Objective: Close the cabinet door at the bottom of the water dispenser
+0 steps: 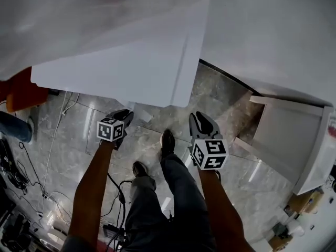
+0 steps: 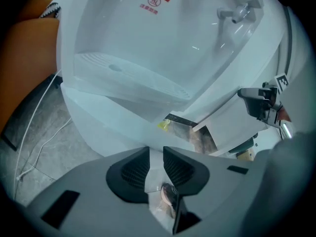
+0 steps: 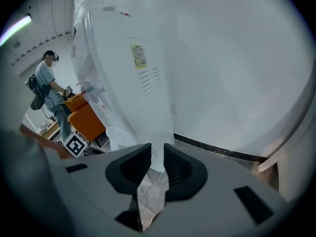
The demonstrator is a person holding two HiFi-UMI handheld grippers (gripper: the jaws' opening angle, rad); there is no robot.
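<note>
The dispenser (image 1: pixel 121 62) is being faced from above and in front, and its bottom door (image 2: pixel 219 132) is being left ajar. In the left gripper view the door is standing swung out at the right of the base (image 2: pixel 113 127), long axis upright, with a dark gap between it and the dispenser. The left gripper (image 1: pixel 124 115) is being held low before the front of the base, so the door is lying ahead and to its right. Its jaws are being kept partly apart and released, with only floor (image 2: pixel 39 142) and a shoe (image 2: pixel 169 194) showing through the gap. The right gripper (image 1: pixel 200 118) is being held near the base's right corner and is judged the nearer to the door's outer face. Its jaws are likewise being kept slightly apart, with a white lower corner (image 3: pixel 158 152) showing beyond them and apparently not pinched. A push from the right side toward the dispenser is probably being called for. Inside the cabinet (image 2: pixel 180 121) nothing is being made out in the dark, apart from a small yellow tag (image 2: pixel 163 126) at the opening's edge.
</note>
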